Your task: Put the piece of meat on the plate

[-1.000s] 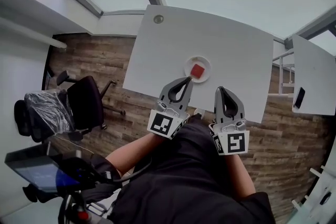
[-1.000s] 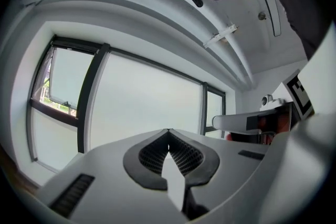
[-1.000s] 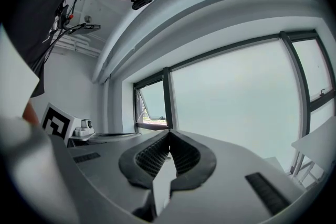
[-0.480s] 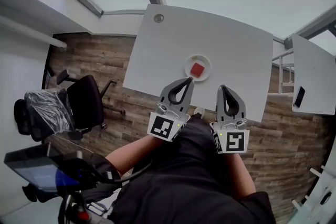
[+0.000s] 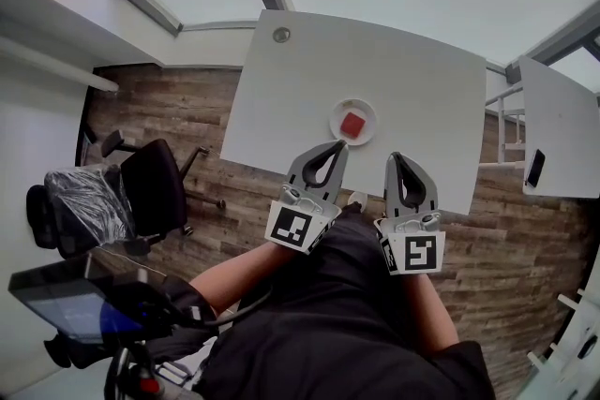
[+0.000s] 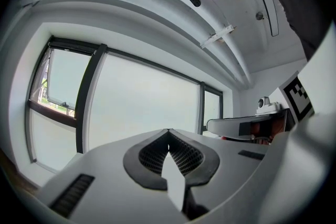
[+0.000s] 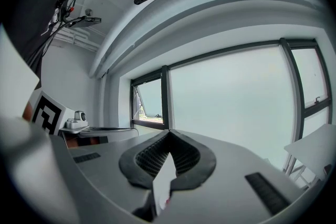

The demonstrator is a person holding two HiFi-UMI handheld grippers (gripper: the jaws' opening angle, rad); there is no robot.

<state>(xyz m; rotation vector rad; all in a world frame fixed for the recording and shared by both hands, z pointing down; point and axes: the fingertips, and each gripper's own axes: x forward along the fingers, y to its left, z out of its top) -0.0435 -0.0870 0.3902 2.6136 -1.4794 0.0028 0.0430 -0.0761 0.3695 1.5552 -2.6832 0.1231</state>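
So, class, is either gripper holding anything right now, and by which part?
Nothing is held. The left gripper and right gripper are both shut, empty; the piece of meat lies on the plate, untouched.

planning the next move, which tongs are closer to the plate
Left. The left tongs sit right by the plate's edge; the right tongs are farther off, to its lower right.

Open white tabletop (image 5: 281, 98) surrounds the plate (image 5: 336, 123) on every side; only a round cable grommet (image 5: 281, 35) interrupts it, near the far left corner. Office chair (image 5: 155, 187) stands well left of the table; a second table (image 5: 562, 126) lies across a narrow gap at right.
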